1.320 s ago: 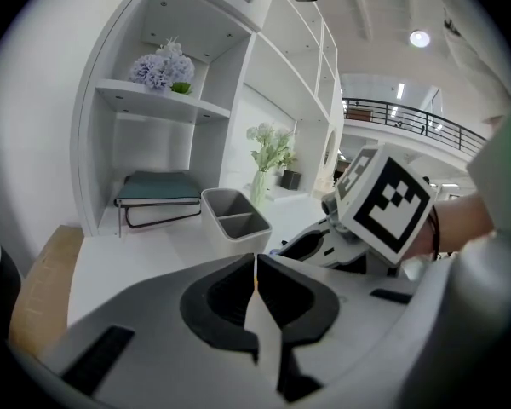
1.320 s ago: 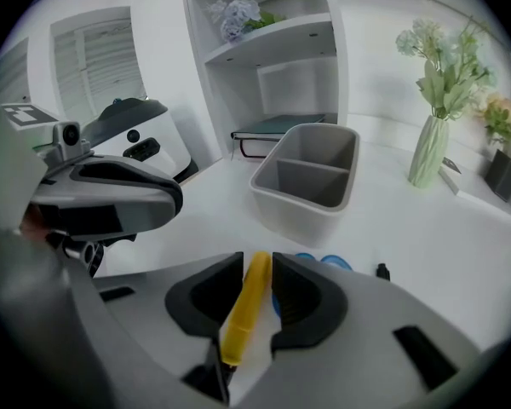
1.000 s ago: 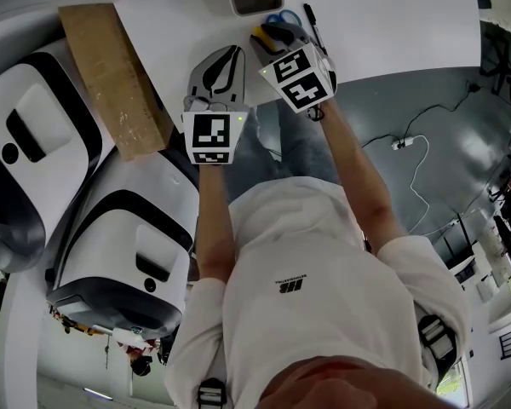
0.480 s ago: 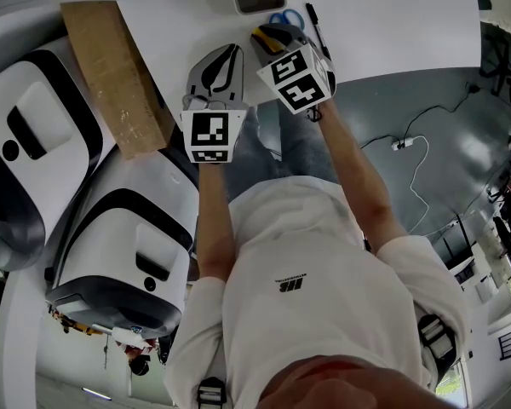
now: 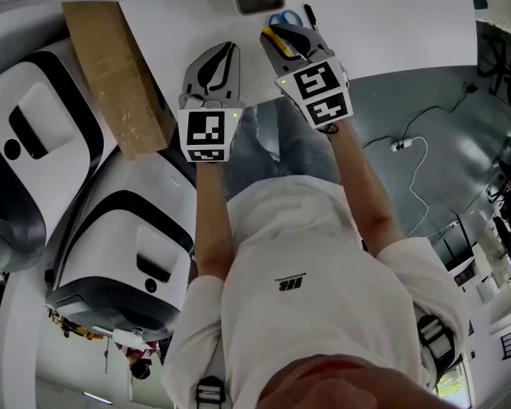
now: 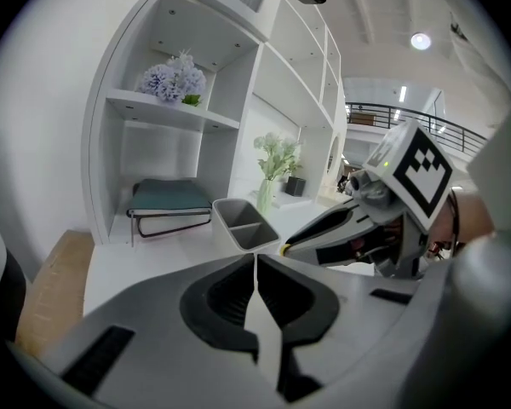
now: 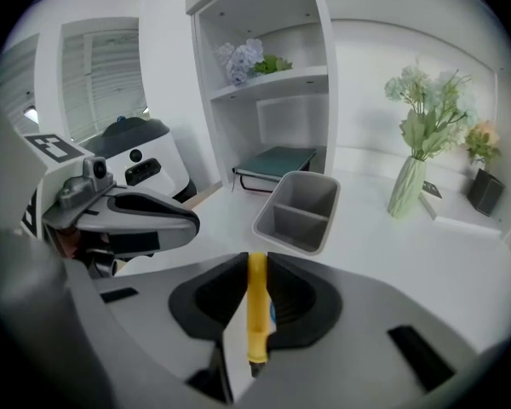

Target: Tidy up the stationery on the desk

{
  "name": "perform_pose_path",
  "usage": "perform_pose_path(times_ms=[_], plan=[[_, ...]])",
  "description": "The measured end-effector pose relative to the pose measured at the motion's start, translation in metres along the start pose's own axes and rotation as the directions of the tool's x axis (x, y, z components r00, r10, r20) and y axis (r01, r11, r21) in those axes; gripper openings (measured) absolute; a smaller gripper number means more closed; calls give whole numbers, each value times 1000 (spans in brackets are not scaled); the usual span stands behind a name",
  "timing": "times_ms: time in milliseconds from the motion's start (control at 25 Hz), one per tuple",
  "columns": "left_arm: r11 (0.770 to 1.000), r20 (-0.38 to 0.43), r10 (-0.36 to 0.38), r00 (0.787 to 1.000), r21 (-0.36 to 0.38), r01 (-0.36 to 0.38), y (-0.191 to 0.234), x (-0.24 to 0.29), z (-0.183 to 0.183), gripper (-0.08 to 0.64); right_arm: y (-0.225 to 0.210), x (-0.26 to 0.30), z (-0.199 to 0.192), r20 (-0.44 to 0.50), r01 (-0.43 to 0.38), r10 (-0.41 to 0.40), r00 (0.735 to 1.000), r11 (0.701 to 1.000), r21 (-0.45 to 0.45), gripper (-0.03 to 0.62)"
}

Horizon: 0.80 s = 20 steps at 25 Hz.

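My right gripper (image 7: pixel 255 261) is shut on a yellow pen (image 7: pixel 256 313), which stands upright between the pads. Its jaws have just been closing on that pen. In the head view the same gripper (image 5: pixel 279 39) hangs over the white desk (image 5: pixel 392 24) with the yellow pen (image 5: pixel 278 33) at its tip. Blue-handled scissors (image 5: pixel 281 18) and a black pen (image 5: pixel 311 15) lie just beyond it. A grey two-compartment organiser (image 7: pixel 300 210) stands further back. My left gripper (image 6: pixel 255 261) is shut, with nothing between its jaws, and sits beside the right one (image 5: pixel 228 54).
A cardboard box (image 5: pixel 115 75) lies at the desk's left end, with white machines (image 5: pixel 111 245) below it. White shelves (image 7: pixel 264 75) hold flowers and a green tray (image 7: pixel 277 162). A vase of flowers (image 7: pixel 409 186) and a small plant pot (image 7: pixel 485 190) stand on the desk's right.
My right gripper has risen and drawn back toward the person with the yellow pen in its jaws, uncovering the scissors and black pen. The left gripper has stayed put.
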<state>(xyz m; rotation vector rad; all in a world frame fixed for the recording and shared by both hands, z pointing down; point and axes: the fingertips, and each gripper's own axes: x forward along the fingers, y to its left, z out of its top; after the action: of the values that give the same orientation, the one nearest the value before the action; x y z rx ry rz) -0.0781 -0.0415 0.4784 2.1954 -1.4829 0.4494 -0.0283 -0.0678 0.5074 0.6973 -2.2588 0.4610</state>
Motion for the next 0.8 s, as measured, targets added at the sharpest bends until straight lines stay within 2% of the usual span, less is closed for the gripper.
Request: perform_pose_path(times_ms=[240,520,800], plan=[[1000,23,3,1000,3,-3,0,-5,13,0,-9,-23,26,102,16,-20,995,999,39,52],[1000,46,7,999,7,-8,0,-8,27,0,-14,-38,48,165,16,-26,986,998,60,51],[1000,70,21,997,5,-22,4,-13,40,0,-17,-61,92,282,-1,-19,959,997,72,51]])
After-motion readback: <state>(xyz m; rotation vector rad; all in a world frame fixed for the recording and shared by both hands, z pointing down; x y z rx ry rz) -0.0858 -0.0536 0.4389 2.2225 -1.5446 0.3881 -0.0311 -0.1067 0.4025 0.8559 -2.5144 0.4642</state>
